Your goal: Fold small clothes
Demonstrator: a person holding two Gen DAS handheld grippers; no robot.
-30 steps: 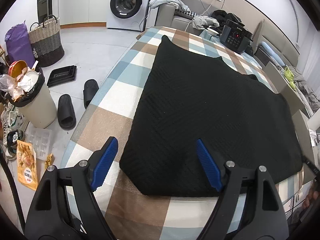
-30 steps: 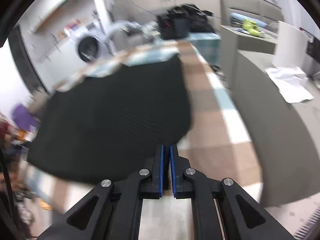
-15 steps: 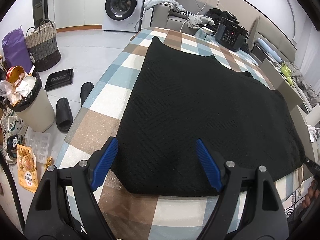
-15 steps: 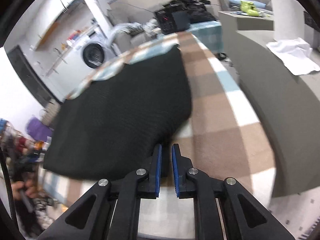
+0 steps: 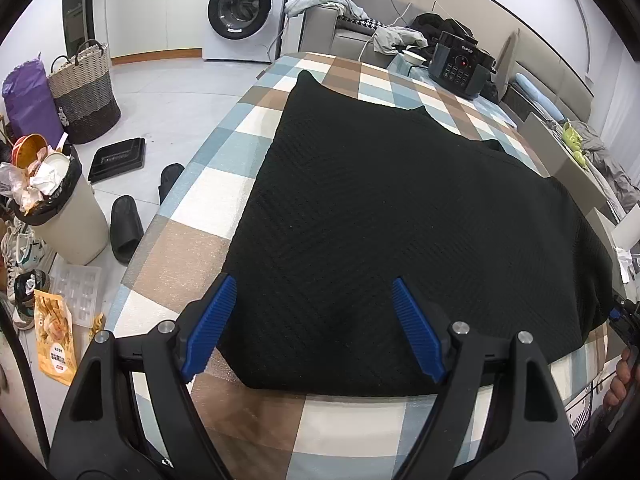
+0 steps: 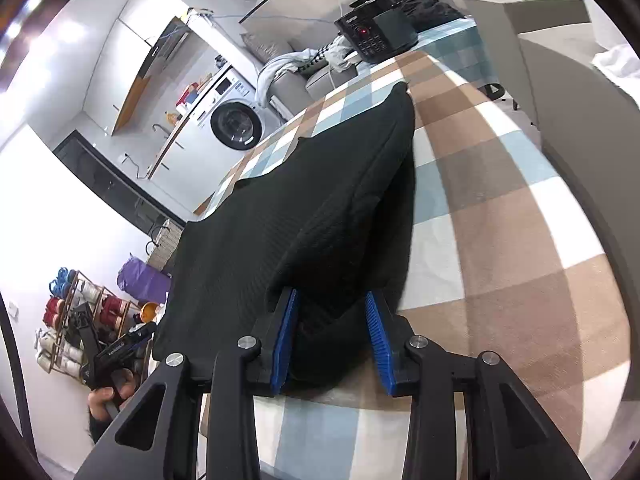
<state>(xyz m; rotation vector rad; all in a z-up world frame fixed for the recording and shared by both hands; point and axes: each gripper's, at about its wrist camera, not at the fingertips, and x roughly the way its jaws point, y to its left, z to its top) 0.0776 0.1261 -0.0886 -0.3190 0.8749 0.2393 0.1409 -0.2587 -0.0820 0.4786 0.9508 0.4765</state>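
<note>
Black knit garment: a dark textured sweater (image 5: 400, 216) spread flat over the checked tablecloth (image 5: 192, 248), near edge toward both grippers
Near right corner: in the right wrist view the sweater (image 6: 280, 232) bunches up into a raised fold just ahead of the blue pads
Right gripper (image 6: 332, 336): jaws have just been opening from nearly closed; the sweater's corner now sits between them, not yet pinched as far as the view shows
Left gripper (image 5: 316, 324): jaws spread wide, poised above the near left corner, holding nothing, unchanged from a second ago
Meaning for the task: the right side looks ready to close on its corner; the left seems to wait so both corners can lift together for the first fold
Surroundings: pressure cooker (image 5: 460, 64) at the far table end, washing machine (image 5: 244, 8) beyond
</note>
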